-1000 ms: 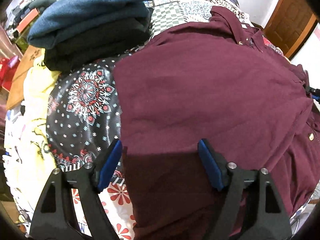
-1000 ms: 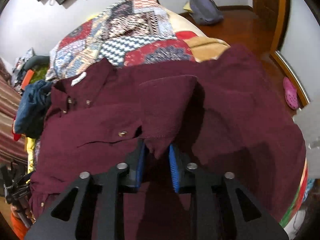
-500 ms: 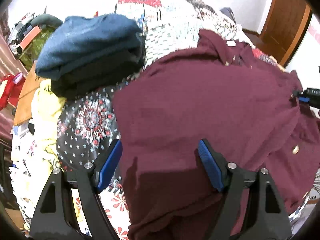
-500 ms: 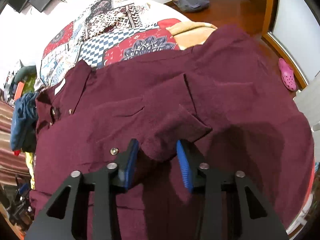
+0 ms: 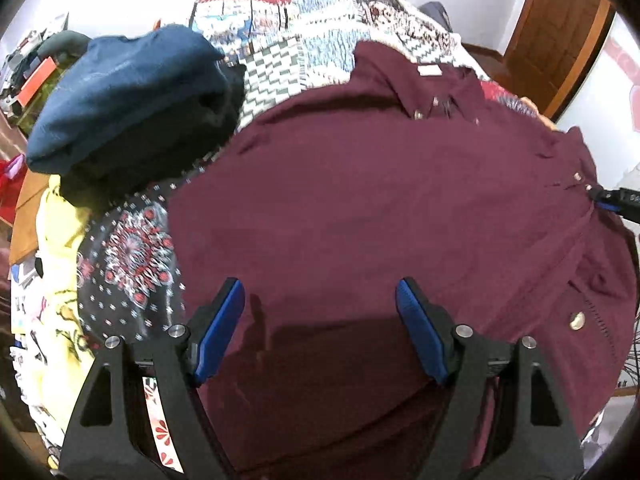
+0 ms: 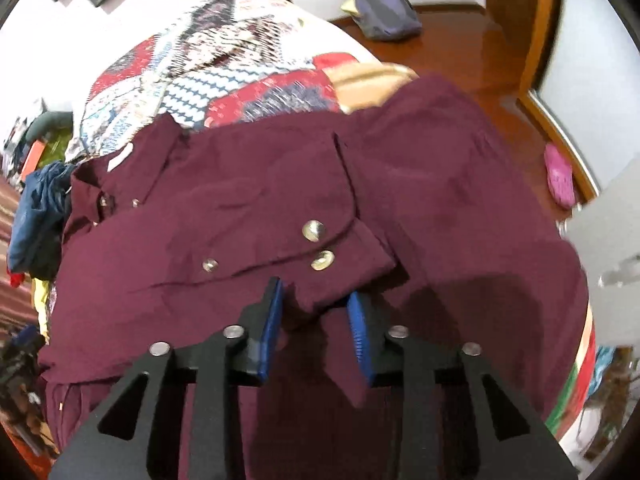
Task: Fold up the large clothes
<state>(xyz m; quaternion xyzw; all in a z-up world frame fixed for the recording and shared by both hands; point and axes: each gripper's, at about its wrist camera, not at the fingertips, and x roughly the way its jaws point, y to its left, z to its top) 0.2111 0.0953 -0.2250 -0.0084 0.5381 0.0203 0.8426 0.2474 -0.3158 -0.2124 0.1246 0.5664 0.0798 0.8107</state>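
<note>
A maroon button shirt lies spread on the patchwork bed, collar at the far end. My left gripper is open and empty, hovering over the shirt's near left part. In the right wrist view the shirt has a sleeve folded across its front, the buttoned cuff lying between my blue pads. My right gripper is open, its jaws standing either side of the cuff's edge without pinching it. The right gripper's tip also shows in the left wrist view at the shirt's right edge.
A stack of folded blue and black clothes sits at the far left on the bed. A black patterned cloth and a yellow cloth lie left of the shirt. A grey bag and pink slipper lie on the wooden floor.
My right gripper opened from shut on the sleeve cuff and let it drop onto the shirt front. Both grippers have pulled back a little from the shirt.
</note>
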